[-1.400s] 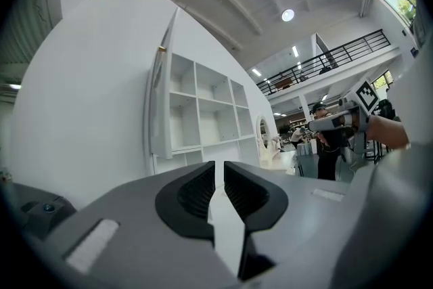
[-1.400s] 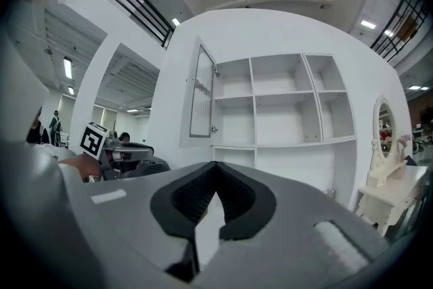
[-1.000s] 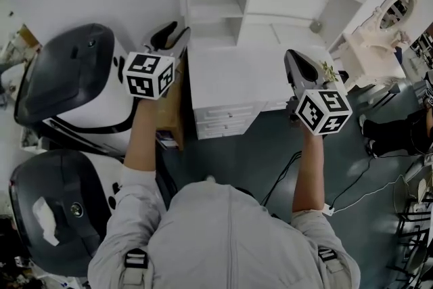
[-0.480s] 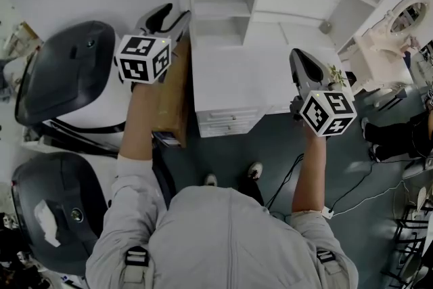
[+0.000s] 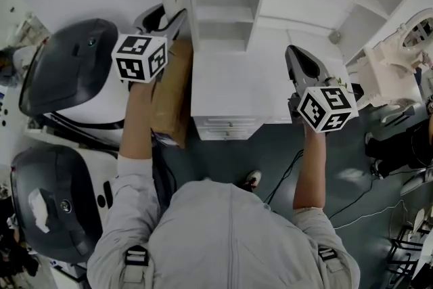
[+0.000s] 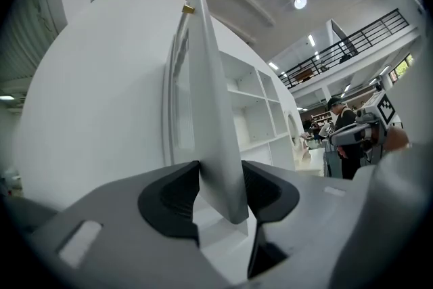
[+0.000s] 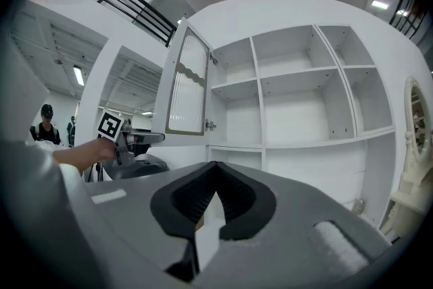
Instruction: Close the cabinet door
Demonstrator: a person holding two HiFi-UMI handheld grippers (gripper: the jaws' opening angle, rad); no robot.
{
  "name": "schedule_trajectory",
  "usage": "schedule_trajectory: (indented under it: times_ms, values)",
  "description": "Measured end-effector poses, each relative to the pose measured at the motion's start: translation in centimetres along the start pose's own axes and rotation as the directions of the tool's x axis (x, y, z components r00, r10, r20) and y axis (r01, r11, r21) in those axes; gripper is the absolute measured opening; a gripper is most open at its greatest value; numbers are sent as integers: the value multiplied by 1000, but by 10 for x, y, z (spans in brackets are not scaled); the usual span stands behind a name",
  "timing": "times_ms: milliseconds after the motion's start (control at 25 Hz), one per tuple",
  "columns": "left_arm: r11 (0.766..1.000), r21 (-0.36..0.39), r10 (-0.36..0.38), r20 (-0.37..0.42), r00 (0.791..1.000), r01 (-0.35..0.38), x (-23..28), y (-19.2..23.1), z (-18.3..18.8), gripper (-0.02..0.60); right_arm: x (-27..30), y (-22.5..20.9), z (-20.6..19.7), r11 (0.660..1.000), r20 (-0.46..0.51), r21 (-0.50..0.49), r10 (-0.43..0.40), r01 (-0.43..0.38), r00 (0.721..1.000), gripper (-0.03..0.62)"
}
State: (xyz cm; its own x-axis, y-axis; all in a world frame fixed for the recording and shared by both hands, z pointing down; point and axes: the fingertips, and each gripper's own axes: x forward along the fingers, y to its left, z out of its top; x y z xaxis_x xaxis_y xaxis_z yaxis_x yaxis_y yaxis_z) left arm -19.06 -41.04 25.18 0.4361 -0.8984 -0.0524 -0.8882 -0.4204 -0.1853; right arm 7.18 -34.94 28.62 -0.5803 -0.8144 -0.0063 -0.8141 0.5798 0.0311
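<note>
Nearly edge-on, a white cabinet door (image 6: 206,91) stands open at the left end of the shelves (image 7: 304,98).
Its free edge sits clamped in the left gripper (image 6: 220,179), whose jaws have just been closing. The right gripper (image 7: 215,169) is closed and empty. The door looks stiff, light and hinged, so that outer edge is likely the best hold.
</note>
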Motion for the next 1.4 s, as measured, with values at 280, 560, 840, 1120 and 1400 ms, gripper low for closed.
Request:
schedule_trajectory:
  times_ms: [280,560,840,1120,1400]
  values:
    - [990,-48,130,0,992,-130,0,0,1,145,20,-22,11,995,20,-8,103,-103,995,2]
    - [969,-41,242,-9,970,-242,-1,0,1,130,31,-41,9,984,21,-9,179,-179,984,2]
    - [939,-58,337,-21,941,-338,11,-16,5,118,31,-68,0,972,10,0,236,-236,972,2]
    - [929,-94,357,-12,934,-357,32,-38,10,156,25,-94,-4,955,9,35,295,-295,955,2]
    - [912,-109,398,0,917,-396,43,-49,12,160,16,-114,0,948,25,32,315,-316,949,2]
